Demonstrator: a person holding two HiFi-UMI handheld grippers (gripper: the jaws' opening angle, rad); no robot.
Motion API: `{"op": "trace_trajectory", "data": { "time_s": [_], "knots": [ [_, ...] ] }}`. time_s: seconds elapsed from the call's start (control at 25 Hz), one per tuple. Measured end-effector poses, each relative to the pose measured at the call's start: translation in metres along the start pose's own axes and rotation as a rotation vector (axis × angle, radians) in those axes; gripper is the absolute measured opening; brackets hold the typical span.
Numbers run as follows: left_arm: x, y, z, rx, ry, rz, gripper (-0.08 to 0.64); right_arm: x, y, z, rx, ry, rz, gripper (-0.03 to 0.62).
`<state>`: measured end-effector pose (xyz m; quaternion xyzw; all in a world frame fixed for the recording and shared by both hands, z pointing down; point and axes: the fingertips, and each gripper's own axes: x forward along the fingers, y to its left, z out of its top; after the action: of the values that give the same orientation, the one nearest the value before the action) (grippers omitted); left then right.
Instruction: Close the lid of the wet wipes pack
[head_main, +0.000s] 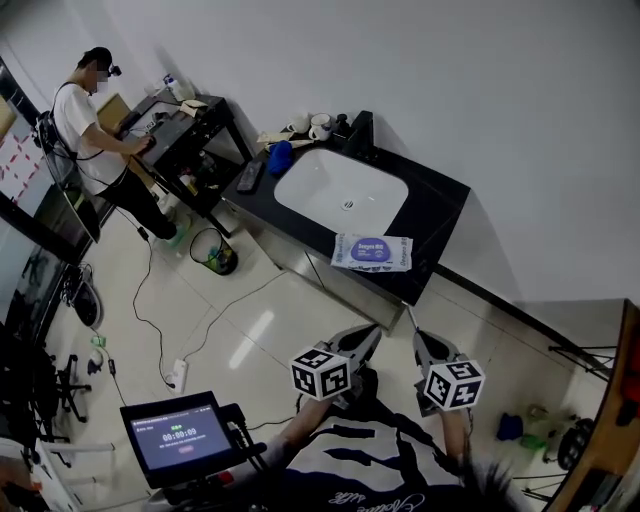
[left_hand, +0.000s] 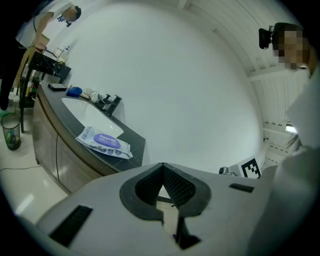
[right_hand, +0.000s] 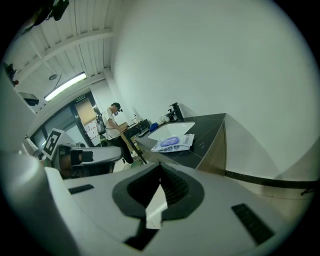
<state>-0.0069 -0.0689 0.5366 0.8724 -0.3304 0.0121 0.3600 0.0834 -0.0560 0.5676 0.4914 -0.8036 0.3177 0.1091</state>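
While the wet wipes pack (head_main: 372, 253) lies on the counter (head_main: 440, 195) beside the sink (head_main: 340, 190), well ahead, our left gripper (head_main: 366, 336) and right gripper (head_main: 424, 342) hang empty, jaws together; we'd press its lid (head_main: 370, 250) flat with closed tips.

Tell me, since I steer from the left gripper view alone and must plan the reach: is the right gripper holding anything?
Observer: No, the right gripper has its fingers together with nothing between them.
Operator: Where is it relative to the left one?
Observer: From the head view, it sits beside the left gripper, both near the person's body, short of the counter.
Operator: And the wet wipes pack?
Observer: From above, the wet wipes pack lies right of the sink, roughly straight ahead of the left gripper.
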Motion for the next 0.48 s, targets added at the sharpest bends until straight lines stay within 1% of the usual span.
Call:
{"op": "trace_trajectory", "data": {
  "time_s": [0.2, 0.36, 0.48],
  "knots": [
    [-0.036, -0.062, -0.06, 0.01, -0.026, 0.019, 0.0, -0.073, 0.012, -0.044, -0.021, -0.019, 0.033, -0.002],
    [-0.058, -0.083, -0.093, 0.011, -0.016, 0.047, 0.0, -0.097, 0.021, -0.066, -0.017, -0.017, 0.062, -0.002],
    [-0.075, -0.093, -0.103, 0.018, -0.027, 0.067, 0.0, -0.107, 0.032, -0.077, -0.016, -0.018, 0.09, -0.002]
  ]
}}
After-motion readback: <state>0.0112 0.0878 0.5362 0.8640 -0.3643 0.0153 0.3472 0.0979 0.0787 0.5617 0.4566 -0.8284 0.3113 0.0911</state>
